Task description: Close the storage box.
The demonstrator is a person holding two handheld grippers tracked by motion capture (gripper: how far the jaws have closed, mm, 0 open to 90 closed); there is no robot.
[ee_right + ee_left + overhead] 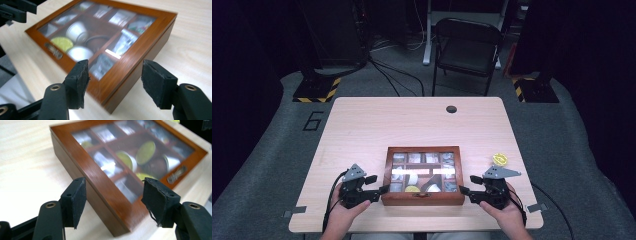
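Note:
A brown wooden box (422, 150) with a glass lid lies shut near the table's front edge. Under the glass are compartments with foil sachets and round capsules, one of them yellow-topped (412, 189). My left gripper (378, 184) is at the box's front left corner, open, with its pads clear of the wood. In the left gripper view that corner of the box (100, 182) lies ahead of the open left gripper (115, 195). My right gripper (468, 184) stands open at the front right corner. The right gripper view has the box (140, 47) beyond the spread right gripper (116, 77).
A small yellow object (500, 159) lies on the table (412, 120) right of the box, just behind my right gripper. A cable hole (451, 109) sits near the far edge. A metal latch (53, 51) is on the box's front. A folding chair (467, 45) stands behind the table.

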